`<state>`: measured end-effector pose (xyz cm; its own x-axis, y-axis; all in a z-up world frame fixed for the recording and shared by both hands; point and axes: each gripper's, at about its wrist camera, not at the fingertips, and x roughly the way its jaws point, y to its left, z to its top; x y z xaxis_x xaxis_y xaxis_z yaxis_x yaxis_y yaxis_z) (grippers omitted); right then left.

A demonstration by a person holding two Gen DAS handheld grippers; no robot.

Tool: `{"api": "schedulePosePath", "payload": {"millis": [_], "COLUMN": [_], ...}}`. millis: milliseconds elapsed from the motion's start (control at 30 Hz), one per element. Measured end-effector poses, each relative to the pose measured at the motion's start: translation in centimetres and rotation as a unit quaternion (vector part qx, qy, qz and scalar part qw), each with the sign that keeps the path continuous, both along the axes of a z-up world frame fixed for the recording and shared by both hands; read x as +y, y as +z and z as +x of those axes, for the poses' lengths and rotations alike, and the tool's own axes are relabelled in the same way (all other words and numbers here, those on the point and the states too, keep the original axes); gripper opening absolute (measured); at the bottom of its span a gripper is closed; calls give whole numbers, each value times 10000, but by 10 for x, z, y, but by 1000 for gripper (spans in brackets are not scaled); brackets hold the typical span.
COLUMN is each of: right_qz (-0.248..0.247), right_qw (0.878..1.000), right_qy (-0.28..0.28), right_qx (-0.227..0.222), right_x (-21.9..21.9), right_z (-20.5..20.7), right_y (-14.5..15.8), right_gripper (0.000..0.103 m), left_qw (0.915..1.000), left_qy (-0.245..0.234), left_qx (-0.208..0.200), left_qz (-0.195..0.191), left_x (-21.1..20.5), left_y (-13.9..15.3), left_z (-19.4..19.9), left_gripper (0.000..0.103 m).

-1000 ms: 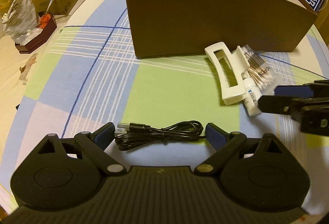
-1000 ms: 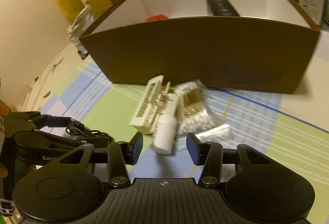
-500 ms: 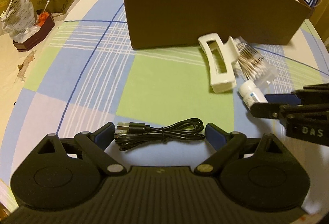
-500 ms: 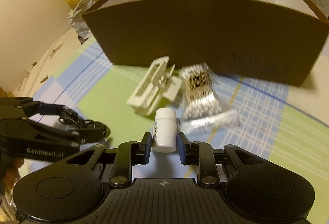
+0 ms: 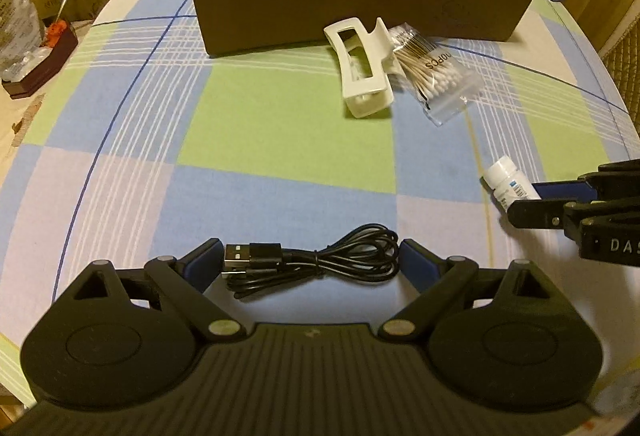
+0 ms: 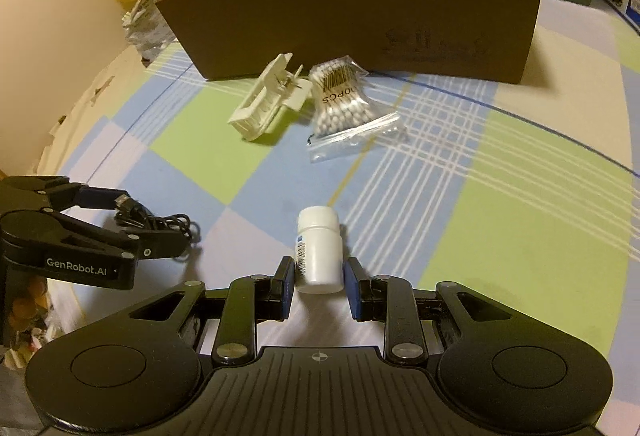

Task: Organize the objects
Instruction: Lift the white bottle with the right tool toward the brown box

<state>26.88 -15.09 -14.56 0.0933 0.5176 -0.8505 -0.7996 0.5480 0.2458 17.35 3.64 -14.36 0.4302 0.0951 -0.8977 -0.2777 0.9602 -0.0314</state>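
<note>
Gripping now: right gripper has its jaws pinched on the lower body of the small white bottle — a second ago they were spread with the bottle lying loose between them.
Bottle position: pulled back from the hair clip and the cotton swab bag, which it lay against before; in the left wrist view it now sits well apart from them, out to the right over the counter, cap pointing away from the gripper.
Lifted or not: cannot tell whether the bottle has cleared the cloth.
Left gripper: jaws spread wide on either side of the coiled black USB cable, not closed on it — unchanged over the last second.
Cardboard box: open-topped, at the back, a dark item already inside; clip and swabs lie just in front of its near wall.
Meaning for the task: the bottle looks secured, so the likely next step is carrying it over the wall into the box; cable, clip and swabs remain outside.
</note>
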Motion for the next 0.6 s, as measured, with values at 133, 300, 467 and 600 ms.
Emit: {"api": "schedulePosePath", "payload": {"millis": [133,300,467,600], "right_qz": [-6,-33,-27,-70], "right_qw": [10000,9998,9995,9992], "right_qy": [12,52,60,104], "right_qx": [-66,-202,-294,-382], "right_x": [1,11,16,18], "right_z": [0,-3,-3,-3], "right_y": [-2,-6,-8,-8], "right_gripper": [32,41,41,36], "left_qw": [10000,9999,9997,9998], "left_qy": [59,115,128,108], "left_qx": [19,103,178,157], "left_qz": [-4,32,69,66], "left_x": [-1,-3,-5,-6], "left_y": [0,1,-2,-1], "left_z": [5,8,8,8], "left_gripper": [92,93,93,93]}}
